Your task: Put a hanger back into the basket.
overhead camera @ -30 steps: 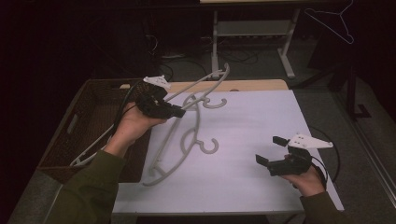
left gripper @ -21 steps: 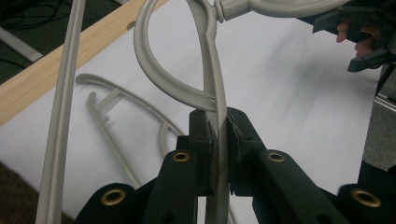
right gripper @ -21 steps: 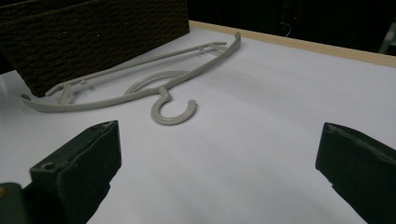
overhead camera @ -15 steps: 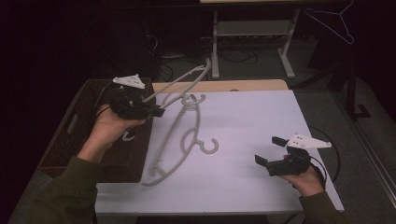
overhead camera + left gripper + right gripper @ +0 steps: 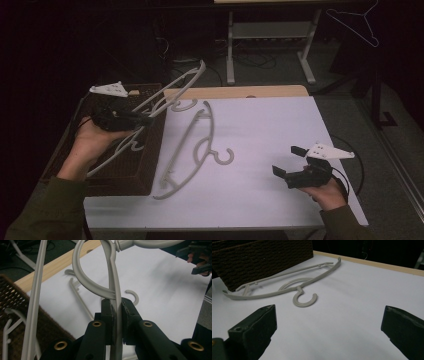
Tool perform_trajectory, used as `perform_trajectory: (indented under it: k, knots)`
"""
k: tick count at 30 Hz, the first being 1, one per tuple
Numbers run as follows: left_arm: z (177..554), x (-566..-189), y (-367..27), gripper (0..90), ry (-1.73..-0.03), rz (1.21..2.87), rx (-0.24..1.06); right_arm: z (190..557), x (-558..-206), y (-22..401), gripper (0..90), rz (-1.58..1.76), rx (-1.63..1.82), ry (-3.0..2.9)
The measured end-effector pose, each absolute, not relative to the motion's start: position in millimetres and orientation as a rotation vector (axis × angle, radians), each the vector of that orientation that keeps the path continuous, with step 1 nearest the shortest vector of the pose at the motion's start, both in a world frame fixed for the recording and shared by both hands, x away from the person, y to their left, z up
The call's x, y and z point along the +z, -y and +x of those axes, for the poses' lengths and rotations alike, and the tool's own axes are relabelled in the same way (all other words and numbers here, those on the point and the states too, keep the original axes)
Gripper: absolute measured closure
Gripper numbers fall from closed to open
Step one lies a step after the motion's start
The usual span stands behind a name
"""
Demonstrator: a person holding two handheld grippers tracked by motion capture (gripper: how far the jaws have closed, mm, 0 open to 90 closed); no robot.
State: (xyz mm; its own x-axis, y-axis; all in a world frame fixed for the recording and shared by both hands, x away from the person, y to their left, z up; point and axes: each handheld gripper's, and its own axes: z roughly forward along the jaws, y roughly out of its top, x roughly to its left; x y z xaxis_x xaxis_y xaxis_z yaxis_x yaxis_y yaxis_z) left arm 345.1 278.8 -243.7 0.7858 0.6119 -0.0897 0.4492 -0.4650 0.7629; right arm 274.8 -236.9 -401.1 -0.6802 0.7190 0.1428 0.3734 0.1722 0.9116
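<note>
- A dark woven basket [image 5: 125,170] sits at the table's left edge; pale bars can be made out inside it in the left gripper view, probably more hangers, though this cannot be told for sure.
- The left gripper [image 5: 145,120] is held above the basket, its jaws closed on the thin bar of a grey hanger [image 5: 172,92]. In the left gripper view the bar [image 5: 117,322] is seen pinched between the two pads, with the hanger's curved brace rising just above them.
- The held hanger is lifted clear of the table, tilted, with one end pointing up and away and the other hanging down over the basket.
- A slip is judged possible: the bar is thin and smooth, and the hanger's weight lies well off to either side of the pinch, so it could be swung or twisted out of the pads by a quick move.
- The low end could be snagged on the basket rim or on what lies inside as it is lowered.
- A second hanger [image 5: 192,150] lies flat on the white table [image 5: 270,200], just beside the basket, hook toward the right. A third is partly seen behind the held one.
- The lying hanger could be knocked or dragged if the held one is swept low across it.
- The right gripper [image 5: 292,162] is held low at the table's right, jaws wide apart and empty, well apart from the hangers.
</note>
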Motion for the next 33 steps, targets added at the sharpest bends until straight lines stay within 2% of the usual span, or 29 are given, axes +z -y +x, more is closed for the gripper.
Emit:
perform_trajectory:
  k: [21, 33]
  knots:
    - [326, -252, -359, 82.1, -0.941, 2.107, 0.314, 276, -403, 234, 0.0, 1.047, 1.506, -2.14]
    - [326, -273, -389, 82.1, -1.035, 2.128, 0.306, 277, -403, 234, 0.0, 1.049, 1.496, -2.145]
